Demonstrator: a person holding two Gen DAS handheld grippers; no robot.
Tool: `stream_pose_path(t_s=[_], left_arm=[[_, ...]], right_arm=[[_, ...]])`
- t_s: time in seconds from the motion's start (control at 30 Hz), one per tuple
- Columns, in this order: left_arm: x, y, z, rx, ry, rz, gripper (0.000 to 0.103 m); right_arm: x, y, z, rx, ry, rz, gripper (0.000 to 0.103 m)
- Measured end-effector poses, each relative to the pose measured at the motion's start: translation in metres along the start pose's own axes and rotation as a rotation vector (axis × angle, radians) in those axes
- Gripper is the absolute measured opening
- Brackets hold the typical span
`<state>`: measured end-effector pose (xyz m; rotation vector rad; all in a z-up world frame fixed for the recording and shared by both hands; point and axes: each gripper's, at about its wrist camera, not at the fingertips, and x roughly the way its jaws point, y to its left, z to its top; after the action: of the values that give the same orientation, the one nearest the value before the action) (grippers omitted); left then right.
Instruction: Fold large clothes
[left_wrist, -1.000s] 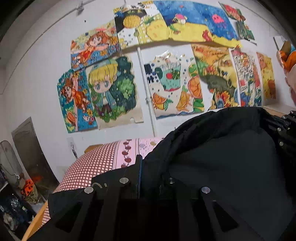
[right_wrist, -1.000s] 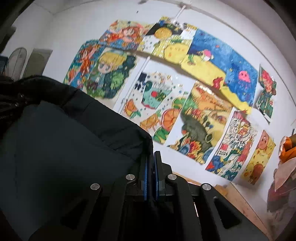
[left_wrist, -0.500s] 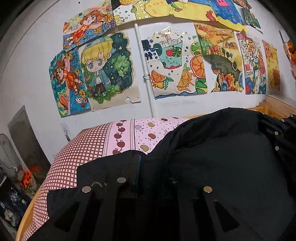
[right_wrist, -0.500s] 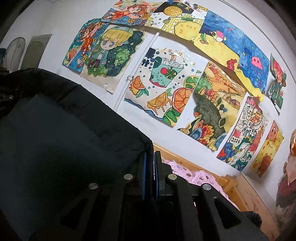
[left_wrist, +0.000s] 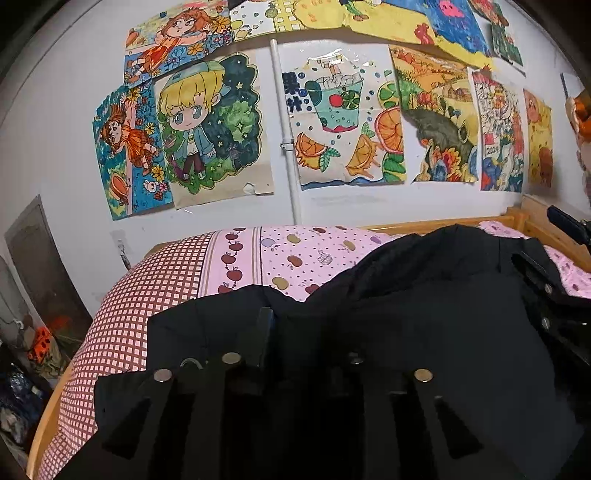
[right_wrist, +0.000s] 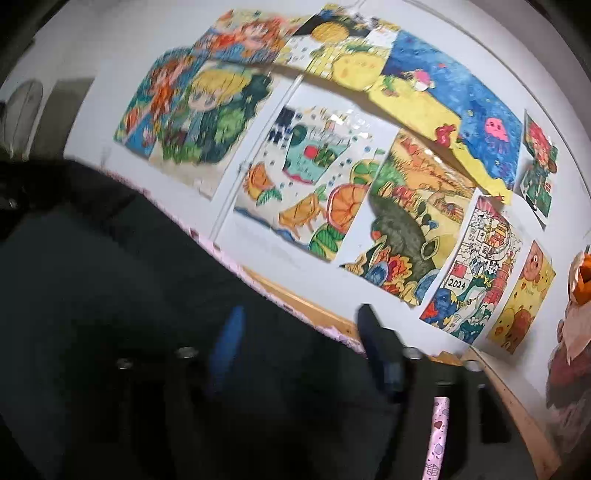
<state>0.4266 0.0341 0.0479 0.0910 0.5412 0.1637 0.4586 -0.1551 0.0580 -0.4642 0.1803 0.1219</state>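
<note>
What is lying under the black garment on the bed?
Under the large black garment lies a pink bedsheet printed with apples and a red check pattern, on a wooden bed frame. Whatever sits beneath the garment's middle is covered and cannot be seen.

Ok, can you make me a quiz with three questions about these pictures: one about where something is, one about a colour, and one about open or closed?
1. Where is the black garment?
A. on the pink apple-print bedsheet
B. on the floor
C. on a hanger

2. What colour is the finger pad on the right tongs?
A. red
B. blue
C. yellow

3. How are the right tongs?
A. shut
B. open
C. out of view

Answers: 1 A, it drapes over the sheet; 2 B, the pad shows blue; 3 B, a wide gap parts the fingers.
</note>
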Motion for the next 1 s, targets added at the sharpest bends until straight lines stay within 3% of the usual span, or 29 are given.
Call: stream_pose_path(t_s=[0.03, 0.07, 0.1, 0.2, 0.4, 0.5, 0.57, 0.67, 0.8, 1.0], left_arm=[[-0.004, 0.001, 0.001, -0.007, -0.014, -0.02, 0.041], [-0.008, 0.002, 0.002, -0.015, -0.032, -0.034, 0.076], [-0.017, 0.004, 0.003, -0.039, -0.078, -0.03, 0.103], [-0.039, 0.008, 0.006, -0.091, -0.165, -0.076, 0.103], [-0.071, 0.008, -0.005, -0.054, -0.171, -0.116, 0.103], [-0.091, 0.006, -0.018, -0.003, -0.169, -0.163, 0.103], [-0.101, 0.004, -0.028, 0.037, -0.168, -0.191, 0.103], [-0.109, -0.001, -0.041, 0.089, -0.132, -0.196, 0.103], [-0.109, -0.003, -0.063, 0.118, -0.057, -0.257, 0.103], [-0.09, -0.012, -0.082, 0.164, 0.051, -0.282, 0.103]], right_arm=[[-0.004, -0.002, 0.0, 0.0, -0.008, 0.005, 0.073], [-0.012, -0.004, 0.001, -0.007, -0.016, 0.014, 0.076], [-0.017, -0.004, 0.001, -0.016, -0.021, 0.021, 0.076], [-0.033, -0.006, 0.003, -0.034, -0.028, 0.052, 0.077], [-0.076, -0.021, 0.004, 0.059, -0.041, 0.174, 0.077], [-0.102, -0.027, -0.002, 0.109, -0.065, 0.256, 0.089], [-0.114, -0.028, -0.007, 0.12, -0.063, 0.29, 0.091], [-0.123, -0.029, -0.017, 0.137, -0.026, 0.341, 0.091], [-0.126, -0.03, -0.036, 0.185, 0.034, 0.398, 0.091], [-0.106, -0.023, -0.067, 0.237, 0.172, 0.484, 0.091]])
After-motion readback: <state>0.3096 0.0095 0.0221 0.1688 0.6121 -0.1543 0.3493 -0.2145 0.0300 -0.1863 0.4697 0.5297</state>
